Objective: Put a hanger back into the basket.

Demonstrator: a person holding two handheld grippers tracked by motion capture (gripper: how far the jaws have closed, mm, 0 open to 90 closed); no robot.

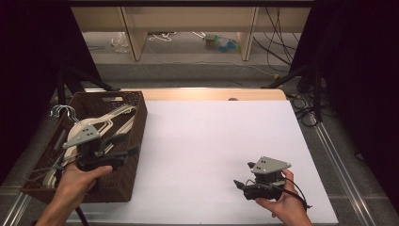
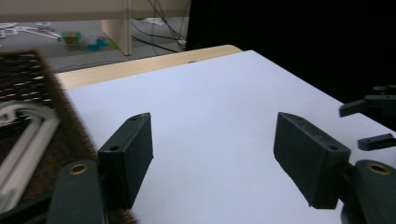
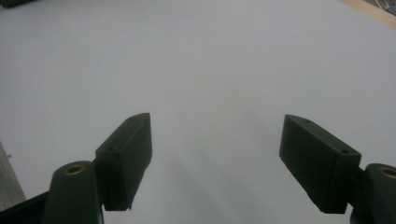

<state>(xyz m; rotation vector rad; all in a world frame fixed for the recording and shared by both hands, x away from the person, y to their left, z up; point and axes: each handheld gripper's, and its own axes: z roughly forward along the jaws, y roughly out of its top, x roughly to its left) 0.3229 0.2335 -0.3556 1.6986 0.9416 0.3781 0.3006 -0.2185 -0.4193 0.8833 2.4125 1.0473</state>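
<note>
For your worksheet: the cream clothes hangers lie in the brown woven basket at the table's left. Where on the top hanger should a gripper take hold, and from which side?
Probably on a straight shoulder arm of the top hanger, coming from above. The hangers lie flat in the basket, whose walls block sideways approaches, and a slim bar suits the open left gripper beside it. The wire hooks look too thin.

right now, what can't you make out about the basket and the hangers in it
- Hangers, high view: the left gripper and hand cover the middle of the pile, so no count.
- Basket, high view: its near left corner is dark, contents unclear.
- Basket, left gripper view: cut off by the left edge; the hanger there is blurred.
- Floor clutter, high view: too small to name.
</note>
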